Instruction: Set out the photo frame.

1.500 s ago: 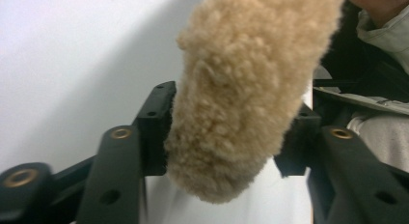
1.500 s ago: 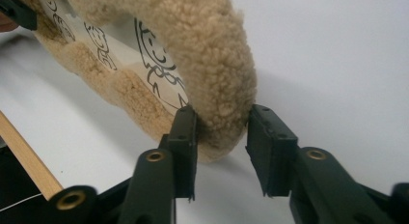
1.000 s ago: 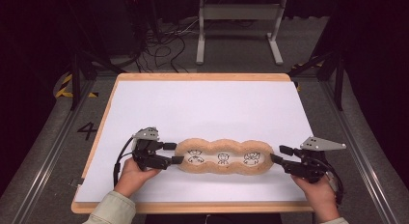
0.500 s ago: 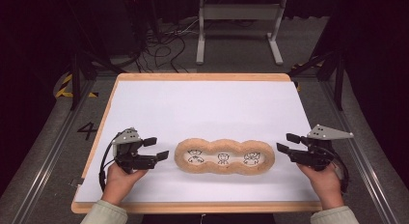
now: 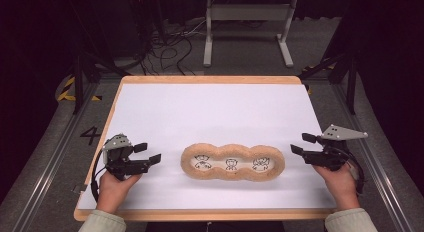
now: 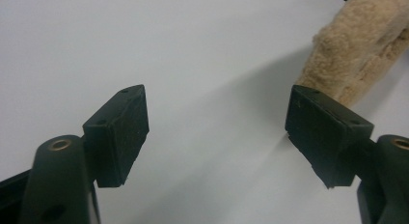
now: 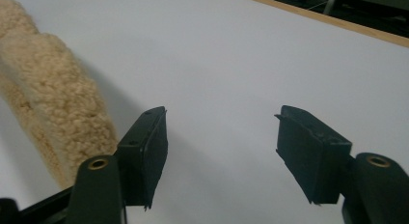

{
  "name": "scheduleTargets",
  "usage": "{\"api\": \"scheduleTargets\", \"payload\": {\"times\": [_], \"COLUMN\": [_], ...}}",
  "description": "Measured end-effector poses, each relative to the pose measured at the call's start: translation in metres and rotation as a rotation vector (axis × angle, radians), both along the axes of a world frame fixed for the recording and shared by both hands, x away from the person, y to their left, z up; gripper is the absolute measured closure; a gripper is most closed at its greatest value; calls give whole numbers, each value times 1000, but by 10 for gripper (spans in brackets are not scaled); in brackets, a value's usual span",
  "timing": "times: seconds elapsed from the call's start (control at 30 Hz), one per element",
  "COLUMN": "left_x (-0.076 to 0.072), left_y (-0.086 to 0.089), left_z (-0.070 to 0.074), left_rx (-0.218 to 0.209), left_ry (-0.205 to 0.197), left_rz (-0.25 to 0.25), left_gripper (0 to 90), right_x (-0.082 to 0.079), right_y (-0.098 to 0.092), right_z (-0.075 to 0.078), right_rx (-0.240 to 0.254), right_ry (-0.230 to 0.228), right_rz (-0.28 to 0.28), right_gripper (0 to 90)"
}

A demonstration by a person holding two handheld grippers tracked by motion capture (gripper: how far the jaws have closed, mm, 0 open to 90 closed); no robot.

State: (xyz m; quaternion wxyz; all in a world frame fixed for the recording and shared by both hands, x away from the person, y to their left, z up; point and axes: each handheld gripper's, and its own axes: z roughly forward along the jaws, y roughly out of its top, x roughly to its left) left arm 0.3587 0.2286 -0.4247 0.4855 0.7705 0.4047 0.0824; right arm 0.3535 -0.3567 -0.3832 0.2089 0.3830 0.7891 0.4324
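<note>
The left gripper stands with its jaws spread wide and nothing between them; in its own view only bare white sheet lies between the pads, and the fluffy end of the cushion rises just past the right-hand pad without touching it. The right gripper is likewise spread and empty, its jaws having just been opening; in its own view the cushion sits beyond the left-hand jaw, apart from it, with clear sheet between the pads.

Outward from each tool, toward the middle, lies the cushion: a tan, plush, three-lobed pad with a small drawn figure in each hollow, lying flat and lengthwise between the two grippers. Each end is near its gripper, a gap of sheet showing on both sides, and the jaws point inward at the ends. That mirrored stance reads as a two-handed job: a long, soft piece sags if taken at one end, so one tool attends each end. With both sets of jaws wide and clear of it, my judgement is that the cushion has been set down and let go, resting on its own near the front of the board.

Farther out, the white sheet covers a wooden board, and behind it cables and a metal stand sit on the dark floor.
</note>
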Motion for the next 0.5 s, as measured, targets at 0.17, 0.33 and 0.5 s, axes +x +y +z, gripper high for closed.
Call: {"api": "scheduleTargets", "payload": {"times": [0.17, 0.33, 0.5], "left_x": [4, 7, 9], "left_y": [7, 10, 7], "left_z": [-7, -13, -19], "left_rx": [-3, -6, 20], "left_ry": [34, 56, 77], "left_rz": [23, 43, 31], "left_gripper": [242, 239, 237], "right_x": [5, 8, 11], "right_y": [-5, -7, -9], "right_z": [-7, -16, -26], "right_rx": [-3, 0, -1], "right_ry": [10, 21, 38], "right_rz": [-22, -40, -43], "right_gripper": [322, 298, 293]}}
